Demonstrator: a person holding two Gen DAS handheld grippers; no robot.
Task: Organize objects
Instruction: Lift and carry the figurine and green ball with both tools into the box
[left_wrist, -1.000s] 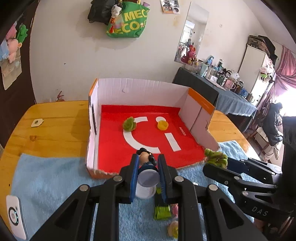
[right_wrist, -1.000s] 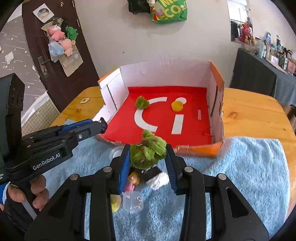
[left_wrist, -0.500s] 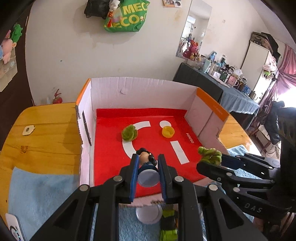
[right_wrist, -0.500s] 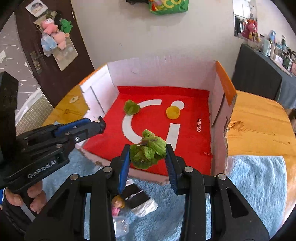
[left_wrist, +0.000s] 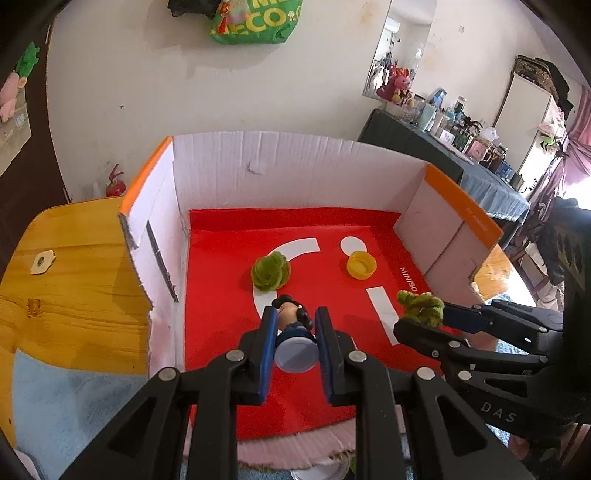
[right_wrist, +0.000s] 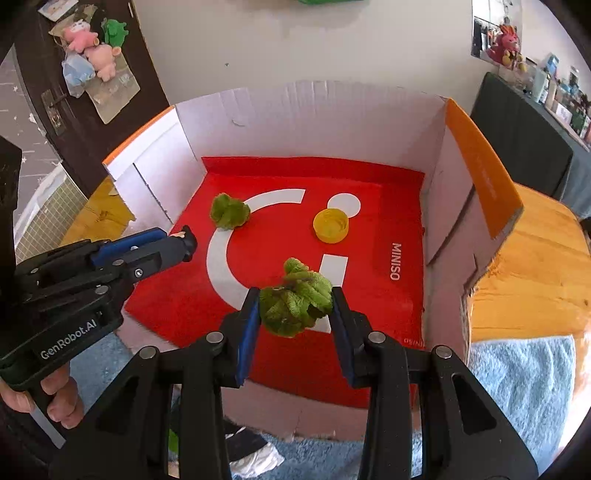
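Observation:
My left gripper (left_wrist: 294, 325) is shut on a small doll figure (left_wrist: 293, 330) with black hair and a round pale base, held above the red floor of the open cardboard box (left_wrist: 295, 173). My right gripper (right_wrist: 295, 308) is shut on a fuzzy green ball (right_wrist: 295, 306), also held over the box floor; it shows in the left wrist view (left_wrist: 421, 308) too. The left gripper appears at the left of the right wrist view (right_wrist: 181, 243). Inside the box lie another fuzzy green ball (left_wrist: 270, 267) (right_wrist: 229, 212) and a yellow bottle cap (left_wrist: 361, 264) (right_wrist: 330, 225).
The box stands on a wooden table (left_wrist: 66, 280), its front edge meeting a light blue towel (right_wrist: 524, 384). Small loose items (right_wrist: 255, 459) lie on the towel under my grippers. A white wall (left_wrist: 184, 92) is behind the box and a cluttered dark table (left_wrist: 461, 155) is at the far right.
Both grippers have moved forward from above the towel to over the box floor, each still holding its object. The loose items on the towel have dropped out of view below.

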